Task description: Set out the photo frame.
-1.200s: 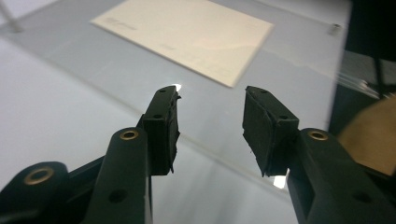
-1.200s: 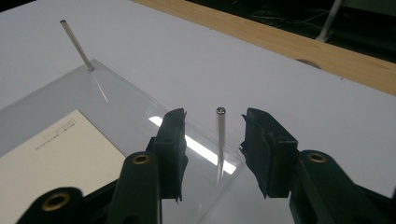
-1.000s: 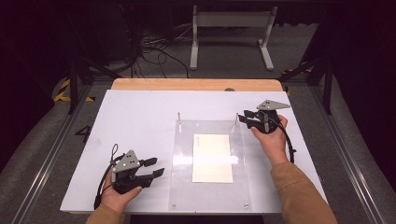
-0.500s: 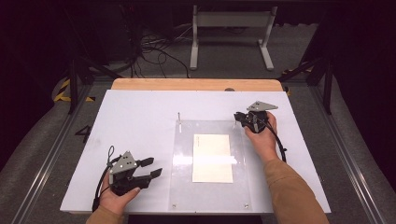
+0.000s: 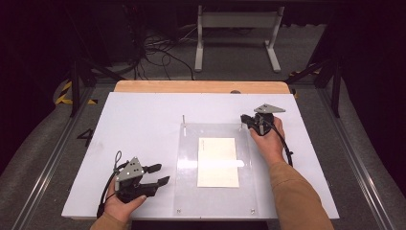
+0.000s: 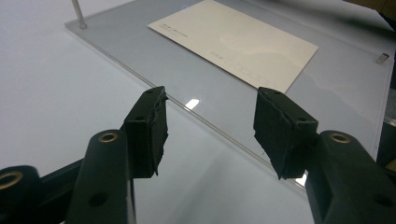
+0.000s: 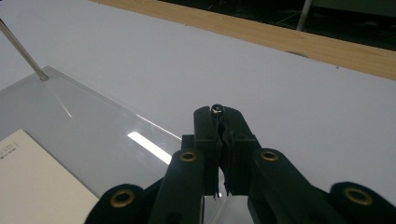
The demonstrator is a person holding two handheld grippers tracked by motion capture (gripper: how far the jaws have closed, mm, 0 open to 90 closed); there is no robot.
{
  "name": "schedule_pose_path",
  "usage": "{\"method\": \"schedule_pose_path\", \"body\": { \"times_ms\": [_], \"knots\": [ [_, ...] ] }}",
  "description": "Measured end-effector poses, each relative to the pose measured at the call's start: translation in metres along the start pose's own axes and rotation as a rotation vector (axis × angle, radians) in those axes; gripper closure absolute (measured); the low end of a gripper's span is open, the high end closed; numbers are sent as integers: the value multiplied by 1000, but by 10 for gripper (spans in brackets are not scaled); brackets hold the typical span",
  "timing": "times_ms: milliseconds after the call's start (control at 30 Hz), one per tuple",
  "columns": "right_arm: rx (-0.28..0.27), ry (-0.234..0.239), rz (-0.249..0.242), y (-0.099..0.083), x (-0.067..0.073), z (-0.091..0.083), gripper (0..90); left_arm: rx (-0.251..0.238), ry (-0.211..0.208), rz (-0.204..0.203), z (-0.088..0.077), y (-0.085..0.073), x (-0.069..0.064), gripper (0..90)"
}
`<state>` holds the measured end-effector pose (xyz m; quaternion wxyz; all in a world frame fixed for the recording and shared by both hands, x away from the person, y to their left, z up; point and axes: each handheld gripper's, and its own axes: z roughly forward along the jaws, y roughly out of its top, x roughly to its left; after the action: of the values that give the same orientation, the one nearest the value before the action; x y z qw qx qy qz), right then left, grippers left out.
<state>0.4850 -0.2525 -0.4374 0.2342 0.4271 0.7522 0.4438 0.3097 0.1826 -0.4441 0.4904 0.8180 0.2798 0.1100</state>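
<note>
White counter [image 5: 143,124] under dim studio surroundings, and on it lies a clear acrylic plate [image 5: 186,163] with a cream card [image 5: 218,162] resting at its middle. Big change at the far right corner: the right tool [image 5: 245,120] has dropped in from above the counter and its jaws have just been closing, now pinched tight on the thin metal pin [image 7: 216,109] standing there. That looks like the grip needed to pull or steady the pin. Near the front left edge, the left tool [image 5: 160,174] waits beside the plate, jaws half open, holding nothing.
</note>
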Motion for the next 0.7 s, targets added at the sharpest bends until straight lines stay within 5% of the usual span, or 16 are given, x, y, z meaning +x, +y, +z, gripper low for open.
{"method": "schedule_pose_path", "body": {
  "times_ms": [333,700],
  "knots": [
    [-17,37,93,1,-11,9,860,-13,9,-6,-3,0,4,455],
    [-11,67,207,5,-21,19,859,-41,25,45,-4,0,3,391]
  ]
}}
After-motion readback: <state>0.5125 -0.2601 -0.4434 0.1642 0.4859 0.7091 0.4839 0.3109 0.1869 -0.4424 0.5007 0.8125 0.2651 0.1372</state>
